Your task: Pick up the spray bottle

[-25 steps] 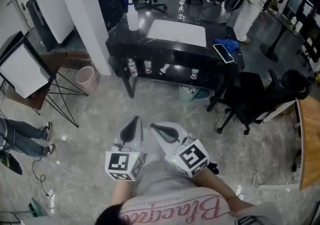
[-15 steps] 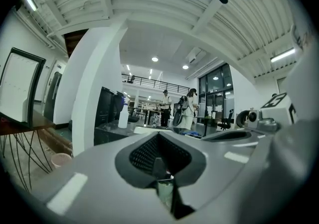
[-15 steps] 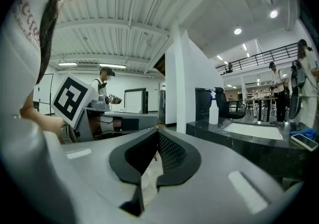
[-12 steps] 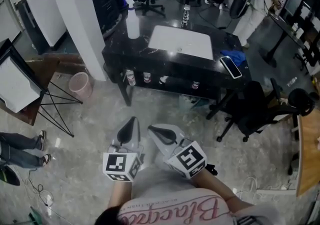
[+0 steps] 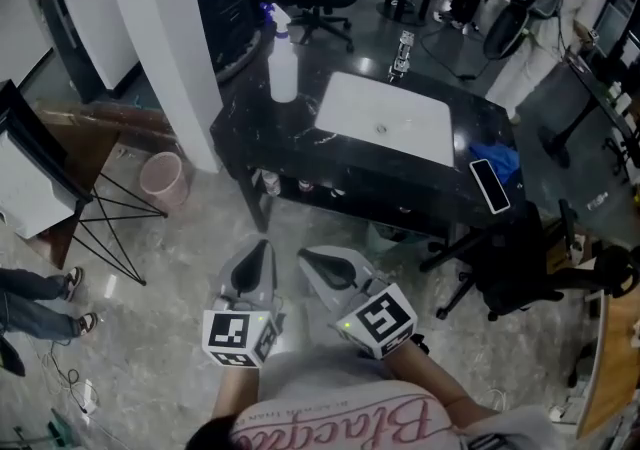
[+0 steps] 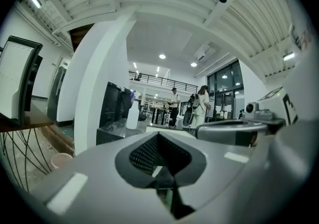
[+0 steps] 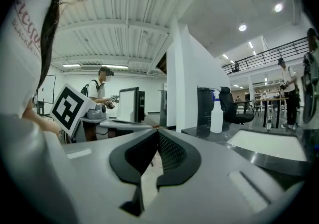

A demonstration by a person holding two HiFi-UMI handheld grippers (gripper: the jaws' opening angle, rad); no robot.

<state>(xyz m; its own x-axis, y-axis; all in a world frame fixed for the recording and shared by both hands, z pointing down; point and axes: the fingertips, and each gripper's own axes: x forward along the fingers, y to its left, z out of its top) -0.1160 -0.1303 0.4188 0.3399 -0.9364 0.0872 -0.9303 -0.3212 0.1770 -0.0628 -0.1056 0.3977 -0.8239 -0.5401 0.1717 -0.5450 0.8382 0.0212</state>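
The spray bottle [image 5: 283, 58], white with a blue trigger head, stands upright at the far left corner of a black table [image 5: 290, 143]. It also shows far off in the left gripper view as the spray bottle [image 6: 132, 114] and in the right gripper view as the spray bottle [image 7: 216, 114]. My left gripper [image 5: 263, 250] and right gripper [image 5: 306, 257] are held side by side over the floor, well short of the table. Both point toward it, roughly level. Their jaws meet at the tips with nothing between them.
A white mat [image 5: 385, 123], a phone [image 5: 490, 185], a blue cloth [image 5: 503, 156] and a small clear bottle [image 5: 403, 48] lie on the table. A white pillar [image 5: 160, 28] and pink bin [image 5: 163, 178] stand left of it, a black office chair [image 5: 515, 268] right. People stand in the background.
The table and spray bottle have drawn closer and sit lower in the head view. Both grippers have travelled forward together, still shut and side by side.
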